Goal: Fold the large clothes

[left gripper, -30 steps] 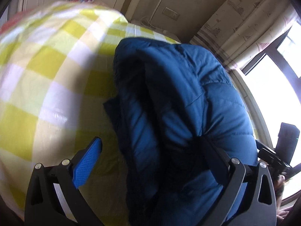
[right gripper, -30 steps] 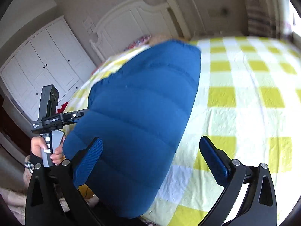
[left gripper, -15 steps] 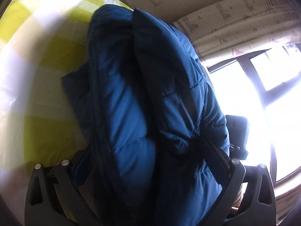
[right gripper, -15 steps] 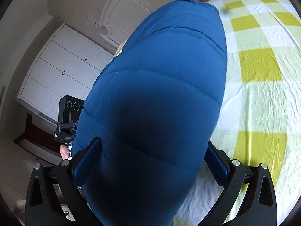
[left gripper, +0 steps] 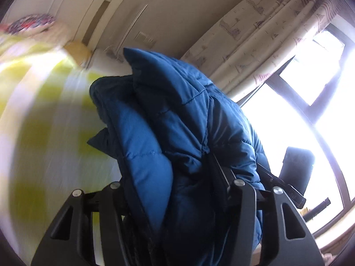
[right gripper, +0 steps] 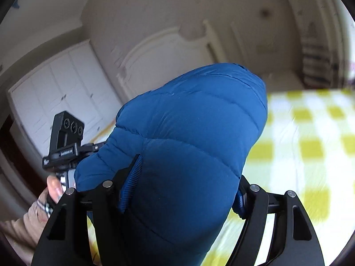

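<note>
Since a second ago both grippers have come off the open stance and moved onto the blue puffer jacket (left gripper: 177, 133); the jacket has lifted off the checked bedspread (left gripper: 40, 115), and both views now tilt up toward the walls.

Left gripper (left gripper: 170, 190): jaws closing, about half open, a thick bundle of jacket folds packed between the fingers. The pads are buried in fabric, so they look pressed on it. The jacket stands up out of the jaws as a bunched ridge and fills the middle of the left wrist view. Earlier the left blue pad was bare and beside the jacket; now it is hidden.

Right gripper (right gripper: 188, 188): jaws closing, roughly two thirds open, the quilted smooth side of the jacket (right gripper: 188, 137) wedged between both blue pads (right gripper: 133, 181), which dent it. The jacket bulges upward and forward from the jaws.

Relative to the jacket:
- bedspread, yellow and white, lies left of it in the left view, right and below in the right view (right gripper: 306, 146), motion-blurred in both.
- white headboard (right gripper: 159, 53) behind it.
- white wardrobe (right gripper: 51, 93) to its left in the right view, with the person's hand (right gripper: 52, 190) on the other gripper's handle.
- patterned curtain (left gripper: 261, 33) and bright window (left gripper: 299, 115) to its right in the left view.
</note>
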`<state>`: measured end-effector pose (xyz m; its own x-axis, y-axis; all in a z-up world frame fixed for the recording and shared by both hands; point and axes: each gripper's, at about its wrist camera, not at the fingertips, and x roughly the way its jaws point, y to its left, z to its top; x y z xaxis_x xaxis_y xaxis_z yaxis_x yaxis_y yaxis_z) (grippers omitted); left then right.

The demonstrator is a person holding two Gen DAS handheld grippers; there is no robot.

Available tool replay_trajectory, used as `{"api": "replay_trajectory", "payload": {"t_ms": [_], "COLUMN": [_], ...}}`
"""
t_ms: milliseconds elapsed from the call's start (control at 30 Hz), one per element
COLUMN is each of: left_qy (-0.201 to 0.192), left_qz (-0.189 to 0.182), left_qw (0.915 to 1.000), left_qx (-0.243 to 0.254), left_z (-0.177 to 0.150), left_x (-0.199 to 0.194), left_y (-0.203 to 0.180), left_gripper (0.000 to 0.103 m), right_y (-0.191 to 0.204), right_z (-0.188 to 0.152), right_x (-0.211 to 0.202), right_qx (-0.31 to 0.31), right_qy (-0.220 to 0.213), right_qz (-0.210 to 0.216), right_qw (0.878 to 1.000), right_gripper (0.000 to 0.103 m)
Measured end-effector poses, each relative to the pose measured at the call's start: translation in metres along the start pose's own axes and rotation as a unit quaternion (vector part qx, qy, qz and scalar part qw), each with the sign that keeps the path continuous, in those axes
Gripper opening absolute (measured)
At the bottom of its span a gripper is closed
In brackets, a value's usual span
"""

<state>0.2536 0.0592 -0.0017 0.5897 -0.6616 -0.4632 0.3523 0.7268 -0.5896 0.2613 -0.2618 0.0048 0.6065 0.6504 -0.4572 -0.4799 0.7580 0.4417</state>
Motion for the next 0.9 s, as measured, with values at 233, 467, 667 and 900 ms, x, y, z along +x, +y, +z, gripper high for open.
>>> {"api": "replay_trajectory", "payload": {"t_ms": [233,467,667,900], "left_qy": [0.081,0.038,0.029,-0.008], "left_qz": [0.081,0.084,0.131,0.261], "left_qw": [0.9918,0.9933,0.9891,0.9649], "left_qx": [-0.057,-0.07,-0.06,0.029], "left_z": [0.011,-0.009,-0.032,-0.045], "left_x": [0.12,0.092,0.066,0.0], "left_y": [0.038,0.032,0.019,-0.014], "left_gripper": [0.065,0.068,0.081,0.093], "right_y": [-0.105,-0.052,0.032,0.055], "right_z": [0.008,0.026,0.009,-0.024], "right_x": [0.076,0.029,0.084,0.069], "right_qx": [0.101,0.034,-0.136,-0.229], "right_qy": [0.108,0.01,0.092,0.1], "right_qz": [-0.114,-0.18,-0.209,-0.241], "right_qw": [0.982,0.983,0.964,0.938], "right_gripper": [0.078,0.085,0.085,0.086]}}
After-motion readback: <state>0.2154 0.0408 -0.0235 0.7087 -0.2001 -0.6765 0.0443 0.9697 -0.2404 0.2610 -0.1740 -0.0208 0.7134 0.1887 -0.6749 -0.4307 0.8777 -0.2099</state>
